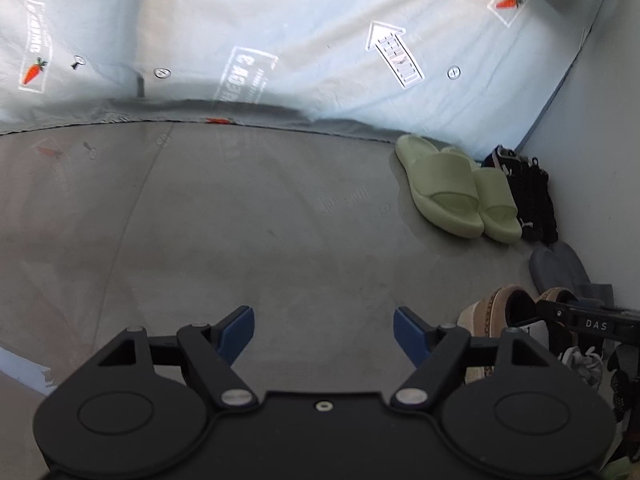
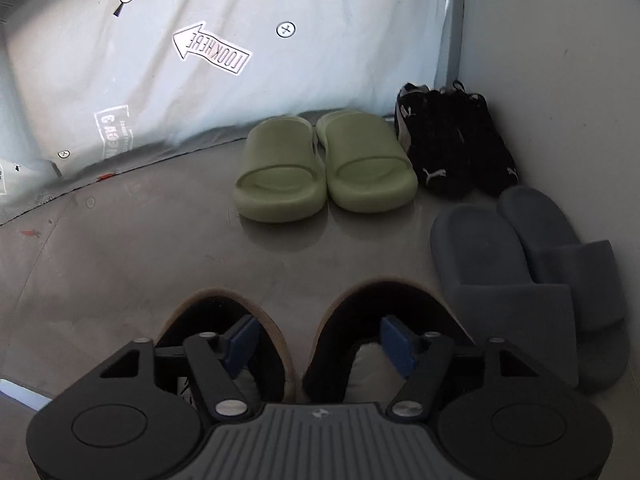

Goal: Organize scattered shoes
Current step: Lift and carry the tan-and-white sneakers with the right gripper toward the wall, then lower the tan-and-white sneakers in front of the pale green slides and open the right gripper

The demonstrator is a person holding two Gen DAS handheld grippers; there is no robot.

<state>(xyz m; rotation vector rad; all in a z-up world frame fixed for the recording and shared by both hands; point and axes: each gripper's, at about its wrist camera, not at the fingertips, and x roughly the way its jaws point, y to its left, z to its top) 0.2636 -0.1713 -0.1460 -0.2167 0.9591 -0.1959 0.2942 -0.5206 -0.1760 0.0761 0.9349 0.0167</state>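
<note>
Right gripper point(image 2: 316, 344) over tan slip-ons point(image 2: 384, 312), pair side by side, long axes running away from me toward green slides point(image 2: 324, 168). Jaws stand wide, one blue pad in each shoe's opening, inner walls between, nothing pinched. Left gripper point(image 1: 324, 336) wide, empty, over bare floor point(image 1: 240, 220); my right nearer.

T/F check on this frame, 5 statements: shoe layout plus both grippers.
1. The green slides sit side by side near the sheet. True.
2. The black sneakers are left of the green slides. False: they are to the right, by the wall.
3. The left gripper holds a shoe. False: open over bare floor.
4. The grey slides lie by the wall. True.
5. The right gripper is over the green slides. False: it is open over the tan-rimmed pair.
</note>
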